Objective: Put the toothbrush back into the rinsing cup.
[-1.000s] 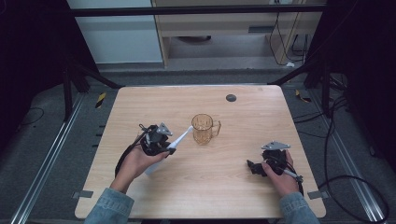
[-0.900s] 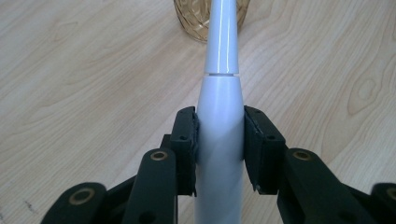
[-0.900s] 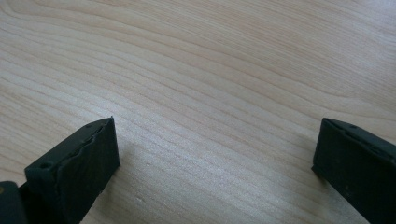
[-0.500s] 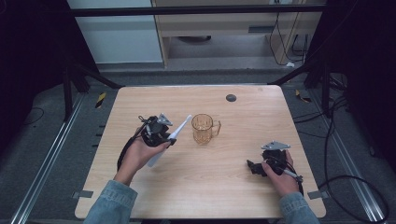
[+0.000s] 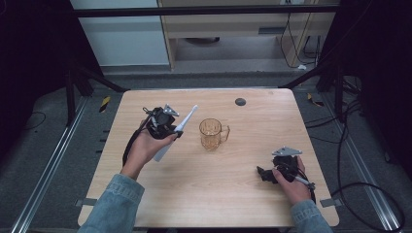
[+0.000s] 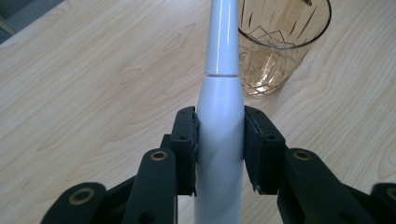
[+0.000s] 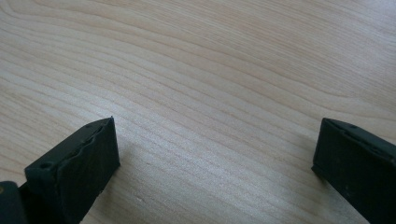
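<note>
My left gripper is shut on a white electric toothbrush, clamped around its thick handle. The brush is held above the table, its thin neck pointing up and right toward an amber glass mug that stands near the table's middle with its handle to the right. The brush tip is left of the mug's rim, apart from it. My right gripper rests low over the table at the right, jaws wide open with bare wood between them.
A small dark round disc lies near the table's far edge. Metal rails run along both sides of the table, and cables trail on the floor at the right.
My left gripper has lifted and moved back to the left with the toothbrush, taking its tip away from the mug. The right gripper has stayed still.
</note>
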Demonstrator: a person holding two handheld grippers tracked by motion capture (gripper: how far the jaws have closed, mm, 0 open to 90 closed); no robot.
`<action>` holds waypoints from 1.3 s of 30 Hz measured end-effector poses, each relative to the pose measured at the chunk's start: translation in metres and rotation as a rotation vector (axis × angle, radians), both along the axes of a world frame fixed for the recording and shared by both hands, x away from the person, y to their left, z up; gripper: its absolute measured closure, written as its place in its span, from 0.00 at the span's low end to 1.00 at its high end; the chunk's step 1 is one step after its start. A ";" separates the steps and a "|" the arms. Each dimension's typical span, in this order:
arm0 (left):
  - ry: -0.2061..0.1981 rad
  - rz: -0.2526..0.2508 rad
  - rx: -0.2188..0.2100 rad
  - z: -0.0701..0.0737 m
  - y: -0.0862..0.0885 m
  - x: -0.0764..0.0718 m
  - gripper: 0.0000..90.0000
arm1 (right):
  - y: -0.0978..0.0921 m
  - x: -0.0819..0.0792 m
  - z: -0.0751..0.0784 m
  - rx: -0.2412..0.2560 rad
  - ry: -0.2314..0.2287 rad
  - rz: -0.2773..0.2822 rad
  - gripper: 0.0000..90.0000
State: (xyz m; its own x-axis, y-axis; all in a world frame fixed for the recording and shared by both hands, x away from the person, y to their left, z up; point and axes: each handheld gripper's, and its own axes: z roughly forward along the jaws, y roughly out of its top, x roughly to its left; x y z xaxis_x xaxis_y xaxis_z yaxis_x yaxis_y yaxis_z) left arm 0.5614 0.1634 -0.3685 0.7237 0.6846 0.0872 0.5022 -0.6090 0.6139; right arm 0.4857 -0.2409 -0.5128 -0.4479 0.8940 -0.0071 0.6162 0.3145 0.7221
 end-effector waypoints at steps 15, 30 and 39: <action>-0.036 0.011 -0.023 0.015 -0.015 0.009 0.75 | 0.000 0.000 0.000 0.003 0.001 -0.002 0.00; -0.083 -0.008 -0.028 0.042 -0.029 0.011 0.74 | 0.000 0.000 0.000 0.000 0.001 0.000 0.00; -0.094 -0.011 -0.035 0.048 -0.033 0.011 0.74 | 0.000 0.000 0.000 0.000 0.001 -0.001 0.00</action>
State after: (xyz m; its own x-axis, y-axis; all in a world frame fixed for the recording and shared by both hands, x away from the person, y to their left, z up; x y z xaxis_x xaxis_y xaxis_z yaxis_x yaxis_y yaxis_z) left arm 0.5729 0.1302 -0.3210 0.7207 0.6806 0.1315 0.4349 -0.5917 0.6788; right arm 0.4856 -0.2409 -0.5126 -0.4470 0.8945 -0.0066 0.6175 0.3139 0.7212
